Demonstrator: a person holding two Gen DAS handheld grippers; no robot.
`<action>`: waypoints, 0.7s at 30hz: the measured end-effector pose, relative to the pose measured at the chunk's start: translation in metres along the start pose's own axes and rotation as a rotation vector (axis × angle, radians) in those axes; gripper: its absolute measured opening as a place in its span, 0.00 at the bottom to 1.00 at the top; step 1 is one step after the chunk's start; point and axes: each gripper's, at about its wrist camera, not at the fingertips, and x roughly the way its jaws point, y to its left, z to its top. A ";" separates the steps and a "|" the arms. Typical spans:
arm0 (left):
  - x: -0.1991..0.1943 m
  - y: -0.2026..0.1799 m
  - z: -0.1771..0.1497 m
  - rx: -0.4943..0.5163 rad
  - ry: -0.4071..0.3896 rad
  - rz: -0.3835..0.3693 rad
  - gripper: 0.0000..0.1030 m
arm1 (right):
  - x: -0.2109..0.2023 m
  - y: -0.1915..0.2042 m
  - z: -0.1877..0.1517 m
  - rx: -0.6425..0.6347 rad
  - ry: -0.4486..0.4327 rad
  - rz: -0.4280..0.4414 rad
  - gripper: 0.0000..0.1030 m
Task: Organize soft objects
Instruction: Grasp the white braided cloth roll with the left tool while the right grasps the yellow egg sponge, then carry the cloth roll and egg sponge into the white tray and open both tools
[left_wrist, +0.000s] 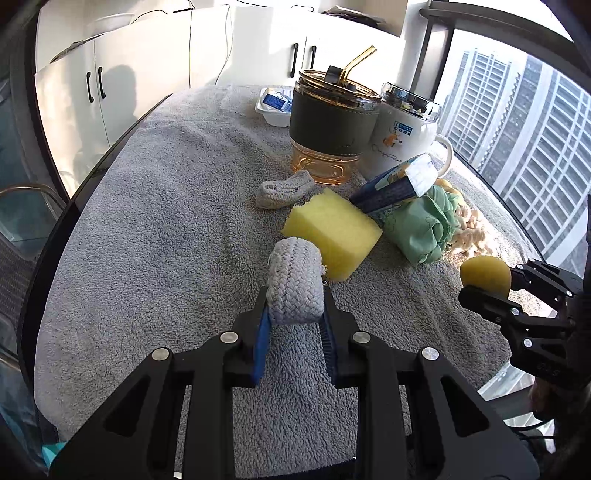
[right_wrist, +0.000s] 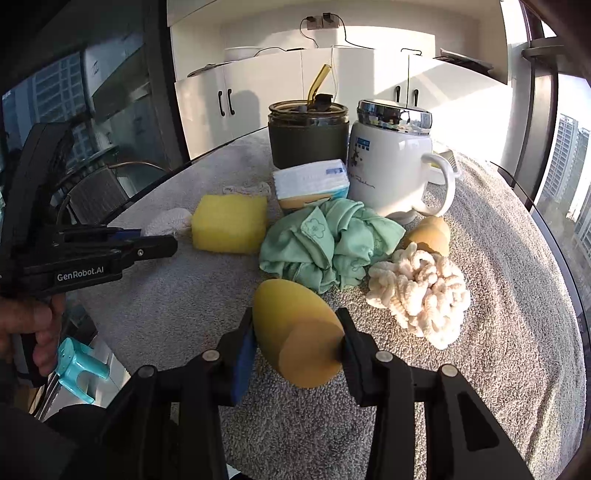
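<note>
— Progress first, from the left wrist view: our left hand-held gripper (left_wrist: 295, 310) is clamped tight on a grey knitted pouch (left_wrist: 295, 280), which sits between its pads just in front of the yellow sponge block (left_wrist: 332, 232). A second grey knitted piece (left_wrist: 282, 190) lies on the towel near the amber tumbler (left_wrist: 332, 122).

— So we judge one item per hand picked and nothing sorted yet?

— That is our reading. At the right edge the right hand-held gripper (left_wrist: 491, 286) holds a yellow egg-shaped sponge (left_wrist: 484, 271). The green cloth (left_wrist: 424, 229), a tissue pack (left_wrist: 395, 184) leaning on it and a cream chenille piece (left_wrist: 471, 225) remain bunched by the white mug (left_wrist: 402, 140). No bin or set-down spot shows.

— And the right wrist view?

— Our right gripper (right_wrist: 295, 347) is pressed on the egg sponge (right_wrist: 295, 332), jaws moderately apart around it. Another egg sponge (right_wrist: 430, 232) rests beside the mug (right_wrist: 391, 173), touching the cream chenille scrunchie (right_wrist: 421, 295). The green cloth (right_wrist: 325, 247), sponge block (right_wrist: 231, 223) and tissue pack (right_wrist: 312, 182) wait untouched.

— Surface and room?

— We work on a dark-edged counter (left_wrist: 92, 184) covered by a grey terry towel (left_wrist: 166, 221). White cabinets (right_wrist: 258, 96) stand behind, and windows show high-rise buildings (left_wrist: 535, 129) in strong sunlight.
</note>
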 end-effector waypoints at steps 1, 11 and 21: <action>-0.003 -0.002 -0.001 0.001 -0.004 -0.005 0.22 | -0.002 -0.002 0.000 0.002 0.001 -0.003 0.43; -0.031 -0.012 0.009 0.039 -0.088 -0.068 0.22 | -0.024 -0.057 0.002 0.138 0.008 -0.006 0.43; -0.034 0.002 0.048 0.035 -0.087 -0.139 0.22 | -0.044 -0.099 0.031 0.154 0.018 0.022 0.43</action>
